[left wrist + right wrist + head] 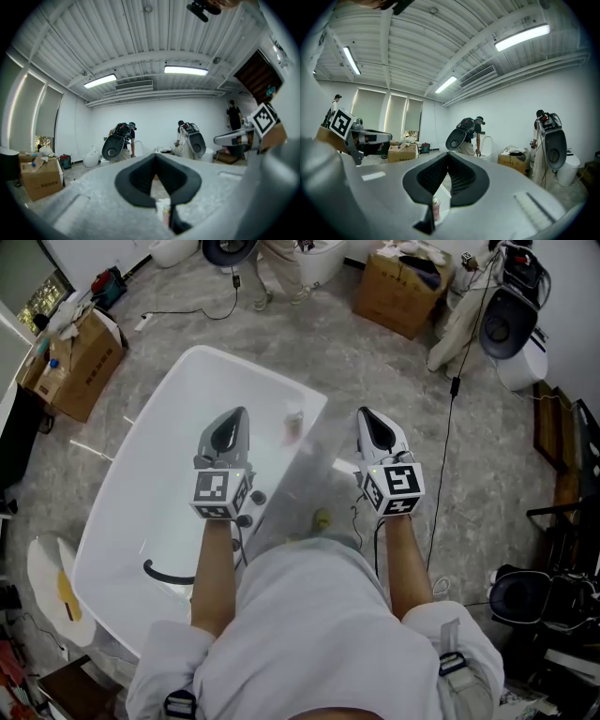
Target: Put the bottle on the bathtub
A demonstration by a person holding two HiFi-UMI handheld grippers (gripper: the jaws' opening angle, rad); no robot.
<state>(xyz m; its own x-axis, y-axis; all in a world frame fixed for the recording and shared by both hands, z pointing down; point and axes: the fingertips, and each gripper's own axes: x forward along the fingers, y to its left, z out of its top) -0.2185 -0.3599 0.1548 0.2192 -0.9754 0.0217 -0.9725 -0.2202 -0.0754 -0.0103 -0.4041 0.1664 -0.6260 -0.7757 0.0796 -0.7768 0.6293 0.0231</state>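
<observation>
Pinkish bottle on glossy white bathtub rim; left gripper, right gripper pressed together, empty.

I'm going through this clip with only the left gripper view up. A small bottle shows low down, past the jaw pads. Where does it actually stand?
Observer: In the head view the bottle stands upright at the right rim of the white bathtub.
Operator: Is the right gripper holding anything?
Observer: No. In the right gripper view the right gripper has its jaw tips together, with nothing between them.
Operator: Anything else on the tub?
Observer: A curved black piece lies at its near end, beside the person's left forearm.
</observation>
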